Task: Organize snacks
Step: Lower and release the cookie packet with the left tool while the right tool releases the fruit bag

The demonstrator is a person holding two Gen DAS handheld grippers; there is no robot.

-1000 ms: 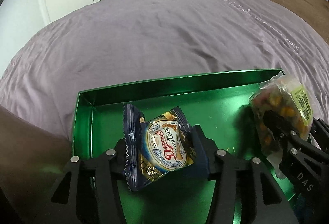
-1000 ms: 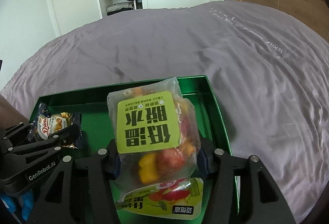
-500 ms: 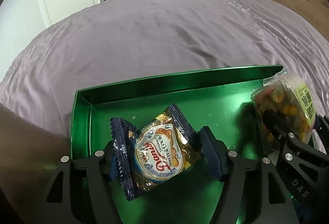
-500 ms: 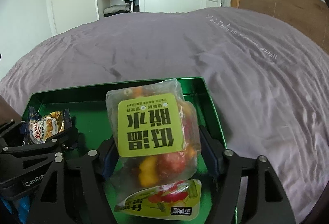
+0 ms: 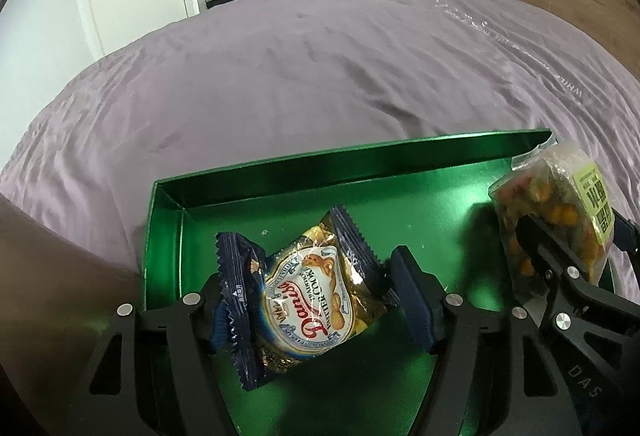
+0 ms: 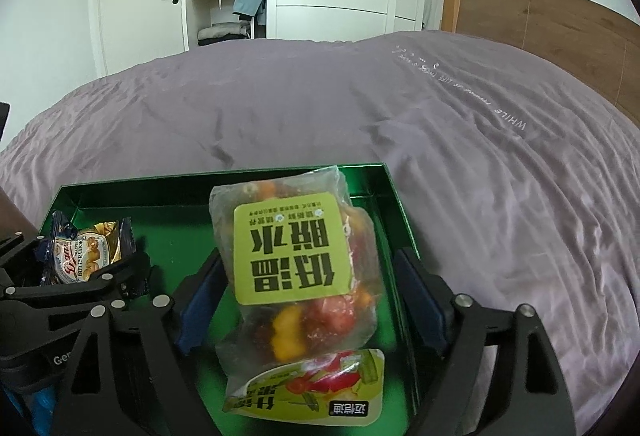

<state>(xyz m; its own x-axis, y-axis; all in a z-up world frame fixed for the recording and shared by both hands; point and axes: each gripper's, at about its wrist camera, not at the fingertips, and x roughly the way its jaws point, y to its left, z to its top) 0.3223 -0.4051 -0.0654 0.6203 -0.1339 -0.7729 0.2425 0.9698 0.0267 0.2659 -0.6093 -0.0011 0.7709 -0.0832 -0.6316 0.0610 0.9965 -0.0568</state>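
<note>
Releasing both snacks into the green tin tray [image 5: 360,164] on the bed: cookie packet [image 5: 308,300] loose between half-spread left tongs [image 5: 308,304], dried-fruit bag [image 6: 296,276] free between wide, just-opened right tongs [image 6: 308,300]; next, backing both out clear.

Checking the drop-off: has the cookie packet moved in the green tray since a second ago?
Yes. The cookie packet tilted and settled lower toward the green tray floor.

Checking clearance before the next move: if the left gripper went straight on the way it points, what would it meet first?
Probably the dark blue and gold cookie packet lying between the left gripper's open jaws, then the shiny green tray floor beneath it.
</note>
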